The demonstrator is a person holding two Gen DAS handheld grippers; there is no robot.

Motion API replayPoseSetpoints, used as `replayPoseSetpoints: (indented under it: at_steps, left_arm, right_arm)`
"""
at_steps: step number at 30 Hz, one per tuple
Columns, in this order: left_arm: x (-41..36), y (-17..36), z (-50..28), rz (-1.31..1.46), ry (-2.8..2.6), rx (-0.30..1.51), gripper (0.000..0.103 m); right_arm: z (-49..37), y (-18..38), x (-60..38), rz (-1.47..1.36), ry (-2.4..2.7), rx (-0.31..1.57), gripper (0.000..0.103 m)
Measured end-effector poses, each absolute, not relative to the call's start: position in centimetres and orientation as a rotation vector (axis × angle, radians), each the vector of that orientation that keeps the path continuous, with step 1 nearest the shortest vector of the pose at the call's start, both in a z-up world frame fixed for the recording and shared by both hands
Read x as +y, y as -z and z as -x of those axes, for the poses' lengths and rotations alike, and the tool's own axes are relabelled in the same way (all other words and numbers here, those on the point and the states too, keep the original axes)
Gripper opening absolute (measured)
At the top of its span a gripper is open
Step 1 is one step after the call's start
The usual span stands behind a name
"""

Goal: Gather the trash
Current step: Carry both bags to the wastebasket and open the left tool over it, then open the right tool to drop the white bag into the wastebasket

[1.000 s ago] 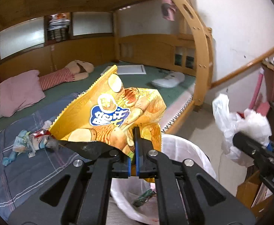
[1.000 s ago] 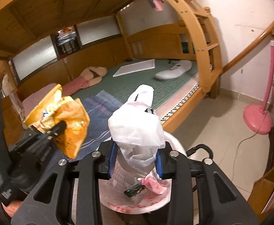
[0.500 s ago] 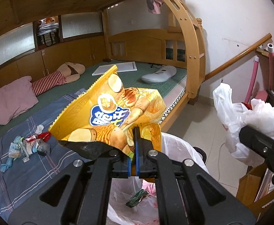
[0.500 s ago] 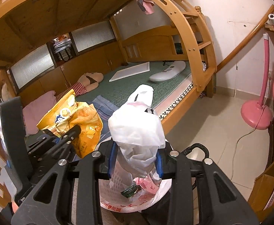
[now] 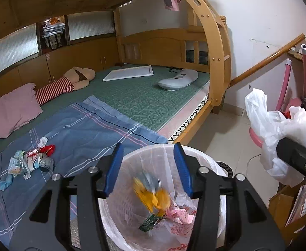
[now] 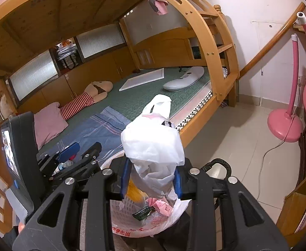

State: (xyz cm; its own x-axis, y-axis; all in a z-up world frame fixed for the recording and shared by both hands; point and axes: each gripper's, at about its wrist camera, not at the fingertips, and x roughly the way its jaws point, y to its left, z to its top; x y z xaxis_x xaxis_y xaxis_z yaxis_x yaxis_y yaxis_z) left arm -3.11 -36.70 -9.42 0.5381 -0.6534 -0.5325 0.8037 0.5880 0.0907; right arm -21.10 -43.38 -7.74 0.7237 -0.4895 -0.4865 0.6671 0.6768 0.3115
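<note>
Since half a second ago my left gripper has let go of the chip bag: its blue fingers now stand wide apart with nothing between them, directly above the bin. I see the chip bag as a blurred orange smear inside the bin, apparently mid-fall, though the blur keeps me from saying whether it has landed. Below it on the liner lie a dark green wrapper and pink scraps.

My right gripper is clamped on a white plastic bag, which bulges up between and over its pads; the bin's rim shows beneath it.

Further out, left of the bin, a small heap of wrappers sits on the blue sheet of the bed. Beyond that are a pink pillow and a striped doll.
</note>
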Motion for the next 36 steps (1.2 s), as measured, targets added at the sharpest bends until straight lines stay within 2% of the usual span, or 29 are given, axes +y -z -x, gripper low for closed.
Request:
replayPoseSetpoints:
  at_steps: [3,7,19,26,29,36]
  left_arm:
    - [-36.4,9.2,3.1,-0.338,0.880,0.476,0.060]
    - [-35.8,9.0,2.7,-0.323,0.870,0.473,0.063]
    - [-30.6,6.9,-0.9,-0.222,0.766,0.468,0.065]
    - [-26.9,5.7,-3.0,-0.170,0.702,0.445,0.067]
    - [-25.7,5.3,-3.8,-0.148,0.687,0.444,0.069]
    - [-24.3,5.1,-4.4,-0.132,0.669,0.441,0.071]
  right_arm:
    - [20.9,7.7,-43.4,-0.499,0.663,0.387,0.035]
    - [20.6,7.8,-43.6,-0.497,0.658,0.397,0.035]
    - [14.4,10.9,-44.6,-0.510,0.586,0.543,0.035]
    - [10.7,13.8,-45.2,-0.518,0.590,0.648,0.070]
    - [10.3,14.0,-45.2,-0.526,0.595,0.655,0.076]
    - [9.5,13.7,-44.4,-0.481,0.614,0.656,0.078]
